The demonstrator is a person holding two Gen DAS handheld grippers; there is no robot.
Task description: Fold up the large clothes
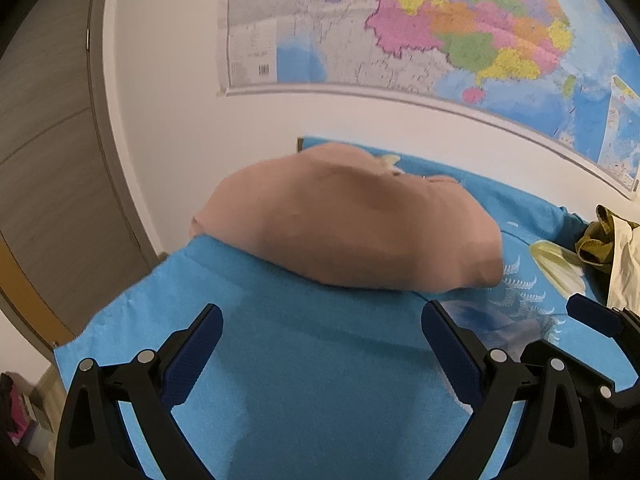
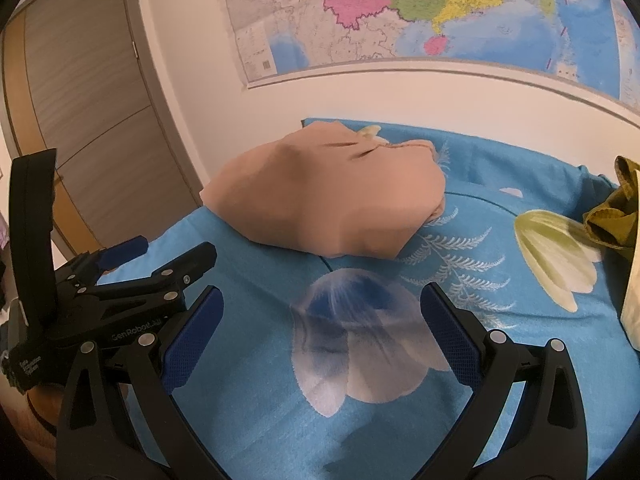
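A tan garment (image 1: 348, 228) lies in a folded mound on the blue flowered cloth (image 1: 304, 380) that covers the table; it also shows in the right wrist view (image 2: 324, 196). My left gripper (image 1: 322, 316) is open and empty, a little short of the garment's near edge. My right gripper (image 2: 320, 300) is open and empty, above a white flower print and short of the garment. The left gripper shows at the left of the right wrist view (image 2: 156, 254), and the right gripper's fingertip shows at the right edge of the left wrist view (image 1: 592, 316).
An olive-yellow cloth (image 2: 612, 216) and a cream cloth (image 2: 634, 296) lie at the table's right. A wall map (image 2: 420, 12) hangs behind the table. A wooden door (image 2: 80, 120) stands to the left. The table's left edge (image 1: 120, 300) is close to my left gripper.
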